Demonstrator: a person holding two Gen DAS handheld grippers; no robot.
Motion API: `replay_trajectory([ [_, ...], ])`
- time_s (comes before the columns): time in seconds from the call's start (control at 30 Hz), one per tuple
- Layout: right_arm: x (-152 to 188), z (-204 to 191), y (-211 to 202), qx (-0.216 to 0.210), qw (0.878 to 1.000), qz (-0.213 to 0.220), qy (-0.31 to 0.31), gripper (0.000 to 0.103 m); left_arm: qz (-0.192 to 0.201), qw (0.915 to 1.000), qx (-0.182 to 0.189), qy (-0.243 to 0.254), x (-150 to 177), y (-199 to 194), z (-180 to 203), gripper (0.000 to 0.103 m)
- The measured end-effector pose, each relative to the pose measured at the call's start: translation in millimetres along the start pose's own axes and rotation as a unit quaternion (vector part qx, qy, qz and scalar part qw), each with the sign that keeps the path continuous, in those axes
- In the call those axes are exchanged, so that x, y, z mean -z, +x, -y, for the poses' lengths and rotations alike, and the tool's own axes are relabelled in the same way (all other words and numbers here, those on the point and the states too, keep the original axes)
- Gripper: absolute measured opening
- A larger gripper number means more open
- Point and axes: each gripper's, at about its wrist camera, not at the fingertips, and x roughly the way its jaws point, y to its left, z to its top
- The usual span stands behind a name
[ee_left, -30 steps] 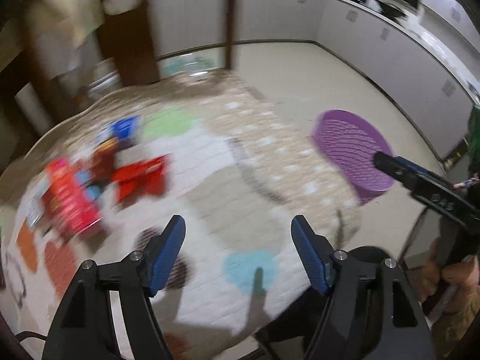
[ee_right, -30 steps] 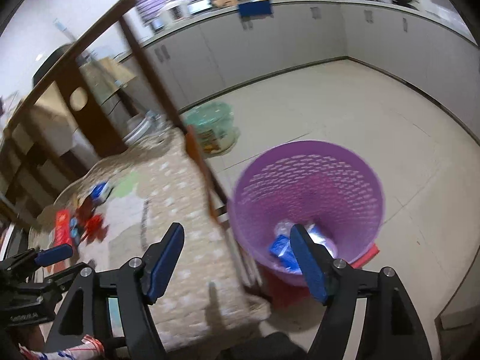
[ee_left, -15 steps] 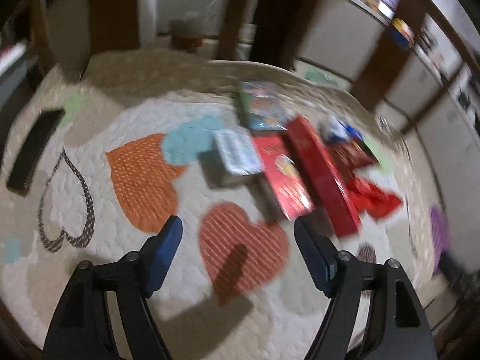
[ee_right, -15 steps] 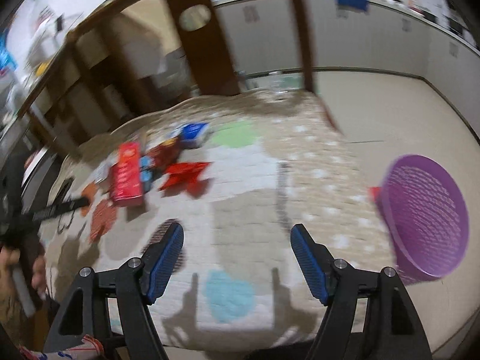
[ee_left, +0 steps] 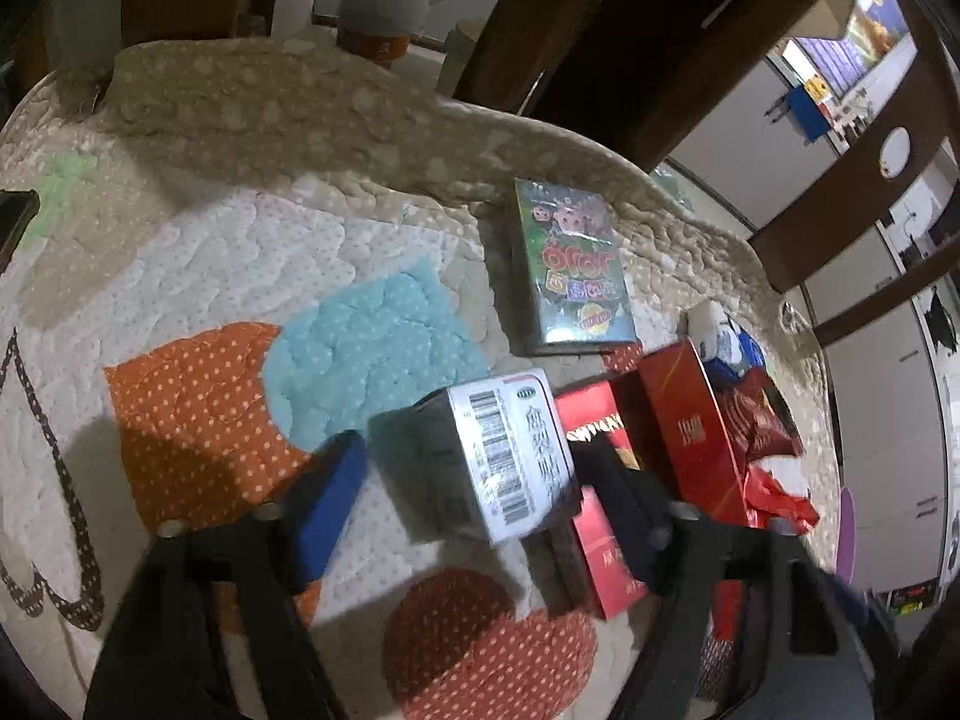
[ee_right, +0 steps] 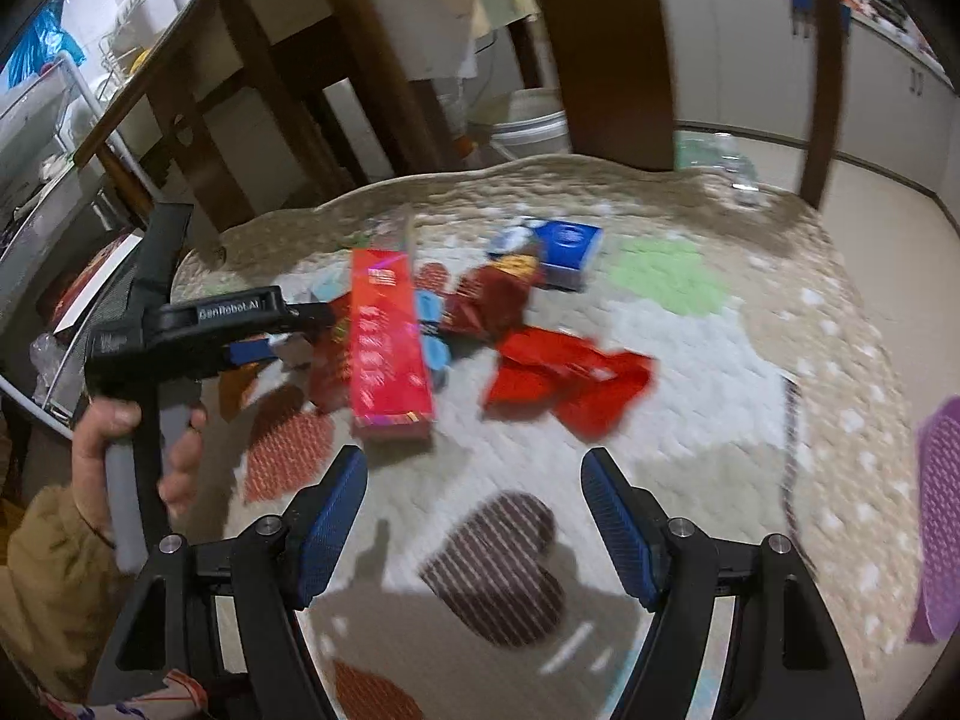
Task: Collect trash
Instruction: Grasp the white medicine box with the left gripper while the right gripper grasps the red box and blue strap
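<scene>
Trash lies on a quilted table cover (ee_left: 198, 276). In the left wrist view my left gripper (ee_left: 474, 486) is open, its jaws on either side of a white barcoded carton (ee_left: 498, 456). Beside the carton lie a long red box (ee_left: 690, 432), a flat red pack (ee_left: 600, 546), a green box (ee_left: 570, 270) and red wrappers (ee_left: 762, 426). In the right wrist view my right gripper (ee_right: 474, 516) is open and empty above the cover, short of the long red box (ee_right: 387, 336) and a red wrapper (ee_right: 570, 372). The left gripper (ee_right: 270, 336) shows there at the pile's left.
A purple mesh basket (ee_right: 939, 516) stands beyond the table's right edge; it also shows as a sliver in the left wrist view (ee_left: 846, 534). A blue box (ee_right: 567, 252) lies at the pile's far side. Wooden chairs (ee_right: 606, 42) stand behind the table. A black object (ee_left: 15, 216) lies at the left.
My left gripper has moved in low over the pile, and the white carton now sits between its jaws. My right gripper has moved closer to the table's middle, the basket sliding to the right edge.
</scene>
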Motion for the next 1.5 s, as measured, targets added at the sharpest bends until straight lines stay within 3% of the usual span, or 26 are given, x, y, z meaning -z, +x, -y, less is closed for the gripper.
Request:
replay_trajectory([
  [0.07,-10,-7,14,-0.007,1.0,-0.008,-0.006,0.078,-0.01,0.9997,0.021,0.002,3,-6,-5,0.042],
  [0.2,-30,-24,44,-0.015,0.999,-0.024,-0.022,0.078,-0.016,0.9993,0.027,0.019,14,-22,-16,0.033],
  [0.5,-58,-48,96,-0.003,0.997,-0.057,-0.046,0.075,-0.017,0.9994,0.019,0.025,36,-44,-39,0.034],
  [0.57,-59,-48,102,0.002,0.997,-0.066,-0.039,0.062,-0.011,0.9997,0.007,0.021,34,-42,-39,0.041],
  [0.67,-57,-47,98,-0.004,0.997,-0.063,-0.034,0.058,-0.006,0.9997,-0.011,0.019,32,-37,-39,0.052],
  [0.97,-17,-44,55,-0.011,0.997,-0.062,-0.035,0.058,0.019,0.9988,-0.043,0.01,24,-24,-37,0.061],
  [1.0,-12,-43,52,-0.01,0.997,-0.062,-0.034,0.058,0.018,0.9986,-0.049,0.012,25,-23,-36,0.055],
  [1.03,-4,-42,47,-0.007,0.997,-0.063,-0.034,0.057,0.018,0.9979,-0.06,0.018,26,-23,-34,0.033],
  [1.27,39,-29,26,0.029,0.997,-0.066,-0.042,0.061,0.012,0.9973,-0.062,0.037,55,-48,-22,0.033],
  [1.5,40,-23,33,0.035,0.997,-0.064,-0.026,0.071,-0.003,0.9961,-0.064,0.06,85,-57,-14,0.033],
])
